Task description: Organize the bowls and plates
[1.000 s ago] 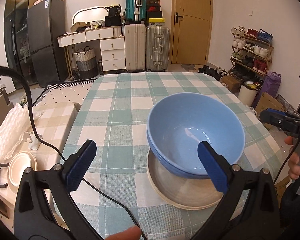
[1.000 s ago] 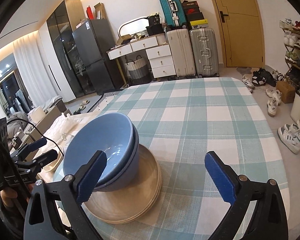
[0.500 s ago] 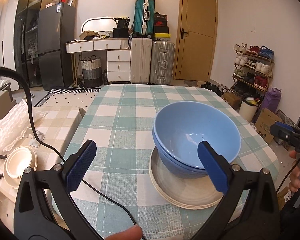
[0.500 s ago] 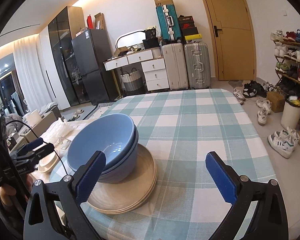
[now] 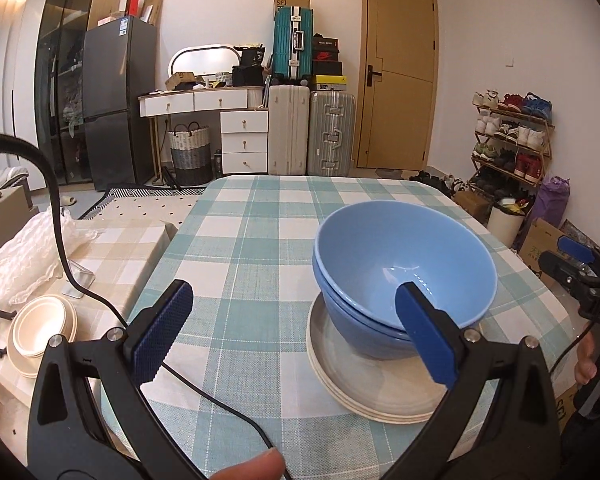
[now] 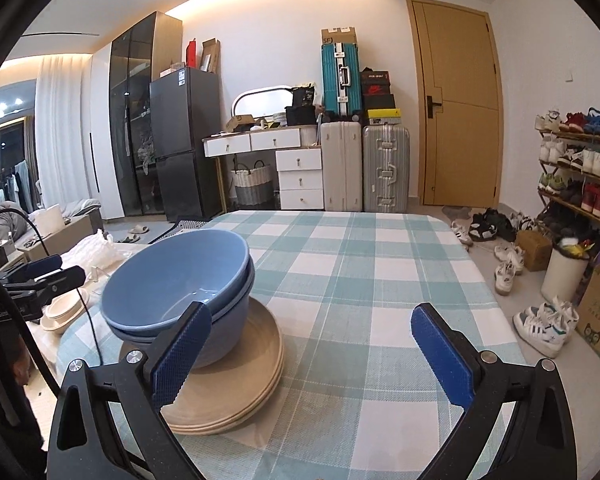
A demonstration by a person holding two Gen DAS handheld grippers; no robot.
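Two nested blue bowls [image 5: 404, 276] [image 6: 180, 288] sit on a stack of beige plates [image 5: 380, 384] [image 6: 236, 396] on the teal checked table [image 5: 252, 248] [image 6: 364, 280]. My left gripper [image 5: 292, 336] hangs open above the table's near edge, with its right finger in front of the bowls and nothing held. The right gripper [image 6: 308, 356] is open too and empty, with the bowls just past its left finger. Each gripper shows at the edge of the other's view.
A low side table [image 5: 112, 248] at the left carries cream bowls [image 5: 40, 332] [image 6: 62, 312] and bubble wrap [image 5: 24, 264]. A black cable [image 5: 204, 392] trails over the table's near corner. Suitcases, a dresser, a fridge and a shoe rack [image 5: 512, 140] line the room.
Both grippers have drawn back and tilted up, so the bowls and plates sit lower and farther away. The bowls and plates have not moved.
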